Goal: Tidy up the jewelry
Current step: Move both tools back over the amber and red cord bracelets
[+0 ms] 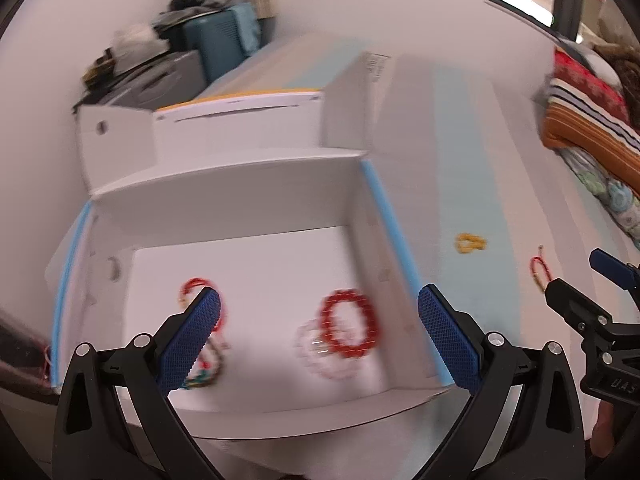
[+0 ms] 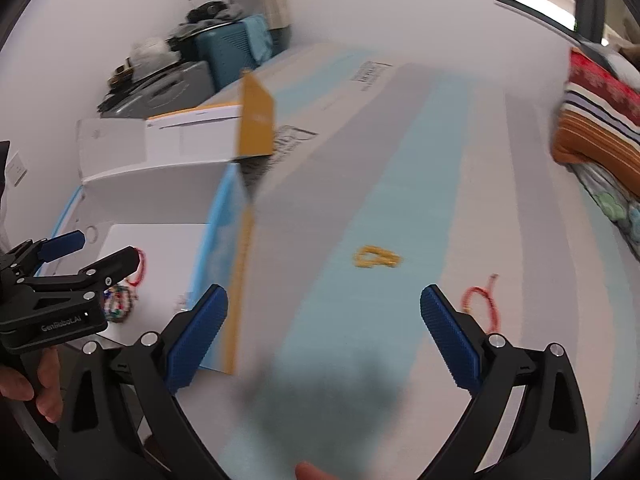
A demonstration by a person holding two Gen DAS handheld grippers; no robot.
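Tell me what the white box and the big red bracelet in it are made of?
The white box looks like thin cardboard with a matte finish: flat folded walls and flaps. The red bracelet seems a ring of small shiny beads, maybe glass or plastic; the blur leaves that open.

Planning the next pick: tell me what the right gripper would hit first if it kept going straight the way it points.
Probably bare tabletop: the open right gripper aims at the light blue stripe, short of the yellow bracelet. The red cord bracelet lies right of that line. Blur makes depth uncertain.
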